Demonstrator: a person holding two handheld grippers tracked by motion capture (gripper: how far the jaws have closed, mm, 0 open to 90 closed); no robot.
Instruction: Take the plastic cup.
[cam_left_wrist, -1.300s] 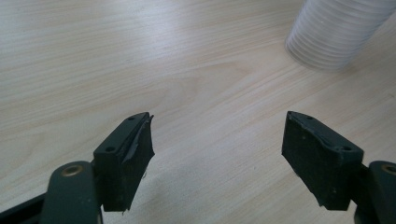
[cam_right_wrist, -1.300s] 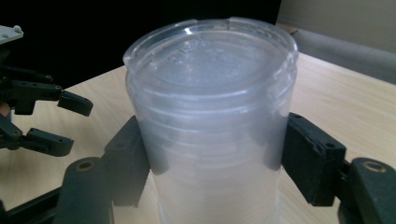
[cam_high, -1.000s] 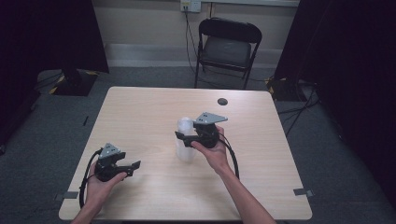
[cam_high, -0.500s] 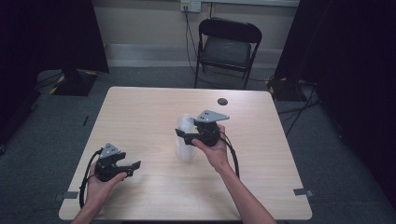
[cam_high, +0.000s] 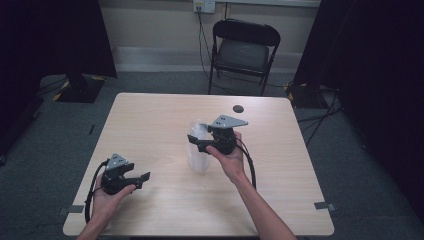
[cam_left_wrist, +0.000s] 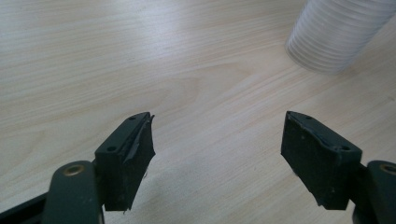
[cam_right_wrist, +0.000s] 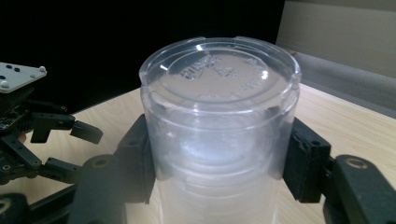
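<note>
A stack of clear plastic cups (cam_high: 199, 156) stands upside down near the middle of the wooden table (cam_high: 150, 120). My right gripper (cam_high: 196, 142) reaches it from the right at the height of the topmost cup. In the right gripper view the top cup (cam_right_wrist: 219, 107) sits between the jaws of the right gripper (cam_right_wrist: 219, 163). The jaws have just been closing and both pads press on its sides. My left gripper (cam_high: 143, 179) rests low at the table's front left, open with nothing between its fingers (cam_left_wrist: 126, 158). The stack's foot (cam_left_wrist: 334, 37) lies ahead of it to the right.
A small dark round disc (cam_high: 238, 108) lies on the table's far side. A black folding chair (cam_high: 245, 50) stands behind the table. The left gripper (cam_right_wrist: 56, 144) also appears at the left of the right gripper view. Dark curtains flank the room.
The right gripper has shifted very slightly at the top of the cup stack. The left hand and its gripper have kept still.
</note>
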